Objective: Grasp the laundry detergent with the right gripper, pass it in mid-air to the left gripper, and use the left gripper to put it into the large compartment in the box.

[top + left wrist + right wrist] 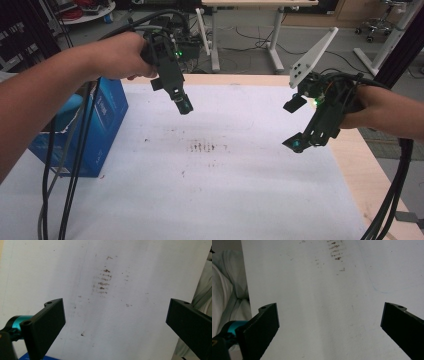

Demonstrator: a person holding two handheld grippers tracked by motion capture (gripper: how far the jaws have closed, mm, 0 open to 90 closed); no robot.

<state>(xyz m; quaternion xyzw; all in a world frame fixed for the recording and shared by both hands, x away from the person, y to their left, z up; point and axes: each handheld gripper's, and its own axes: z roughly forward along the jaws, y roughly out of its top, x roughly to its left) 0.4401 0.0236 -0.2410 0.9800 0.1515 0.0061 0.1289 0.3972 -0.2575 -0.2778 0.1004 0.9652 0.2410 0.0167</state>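
My left gripper (pixel 171 96) hangs above the far left of the white sheet (pixel 225 200), held in a hand that comes in from the left. Its jaws stand wide apart in the left gripper view (pixel 115 322), with nothing between them. My right gripper (pixel 295 124) hovers over the sheet's right edge, tilted down and to the left. It is open too (pixel 329 325) and holds nothing. A patch of brown smudges (pixel 205 147) marks the sheet between the two grippers, the same smudges (pixel 102 281) lying ahead of the left jaws.
A blue carton (pixel 100 125) stands on the left of the table under the left forearm. Black cables (pixel 65 190) trail down beside it. More cables (pixel 395 195) hang off the right edge. The bare wooden table edge (pixel 355 160) shows at the right.
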